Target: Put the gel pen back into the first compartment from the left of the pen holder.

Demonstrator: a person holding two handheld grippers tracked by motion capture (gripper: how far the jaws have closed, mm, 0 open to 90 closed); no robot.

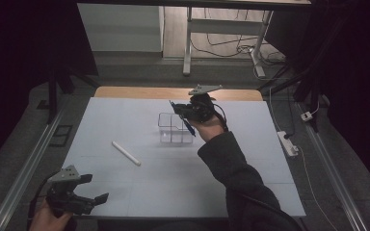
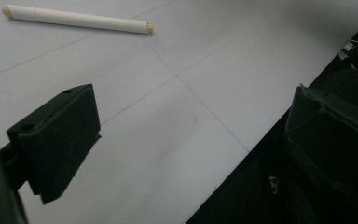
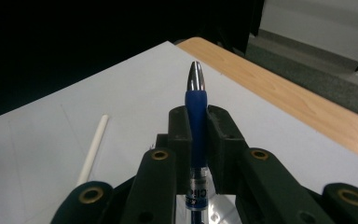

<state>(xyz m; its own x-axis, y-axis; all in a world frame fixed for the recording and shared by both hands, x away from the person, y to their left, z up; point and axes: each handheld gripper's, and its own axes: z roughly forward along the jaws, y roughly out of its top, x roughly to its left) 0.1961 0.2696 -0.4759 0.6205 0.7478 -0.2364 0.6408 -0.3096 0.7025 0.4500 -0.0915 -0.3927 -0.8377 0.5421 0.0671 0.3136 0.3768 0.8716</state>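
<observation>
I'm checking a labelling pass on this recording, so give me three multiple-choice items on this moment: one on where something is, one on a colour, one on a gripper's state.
1. Where does the white stick lie?
A. In the clear box
B. Flat on the white sheet, left of the clear box
C. In the left gripper

2. What colour is the grip of the pen?
A. Blue
B. Red
C. Green

3. How is the left gripper?
A. Shut on the stick
B. Shut on the pen
C. Open, holding nothing

Key: B, the high view shows it alone on the sheet; A, seen between the right gripper's jaws; C, its jaws stand wide apart.
</observation>
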